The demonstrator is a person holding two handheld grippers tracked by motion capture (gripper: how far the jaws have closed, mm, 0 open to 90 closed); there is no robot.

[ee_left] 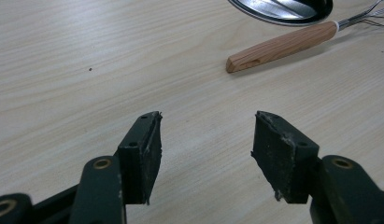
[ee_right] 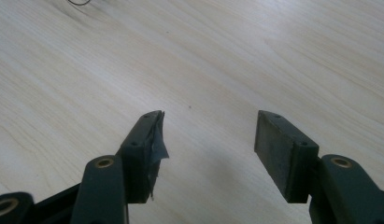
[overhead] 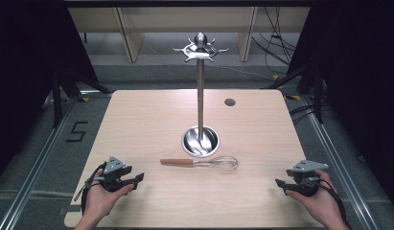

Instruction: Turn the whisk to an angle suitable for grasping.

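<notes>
A whisk (overhead: 204,163) with a wooden handle lies flat on the pale wooden bench (overhead: 137,120), just below the centre of the high view. Its handle points toward the left of the frame and its wire loops toward the right. Right above it, close but not clearly touching, stands a metal stand (overhead: 200,96): a round bowl-like base, a thin upright pole and a crown of hooks at the top, in the upper middle of the frame.

The left tongs (overhead: 137,178) sit at the lower left of the high view, held in a hand (overhead: 99,199) that rests at the bench edge. They point rightward, toward the whisk handle, and lie well apart from it. In the left gripper view the left tongs (ee_left: 206,135) stand released, bare bench between the two black pads, with the end of the whisk handle in the upper right of the frame and the rim of the stand's base above it.

The right tongs (overhead: 280,183) sit at the lower right of the high view, pointing leftward, in the other hand (overhead: 315,200). In the right gripper view the right tongs (ee_right: 208,135) also stand released, with wood grain between them.
</notes>
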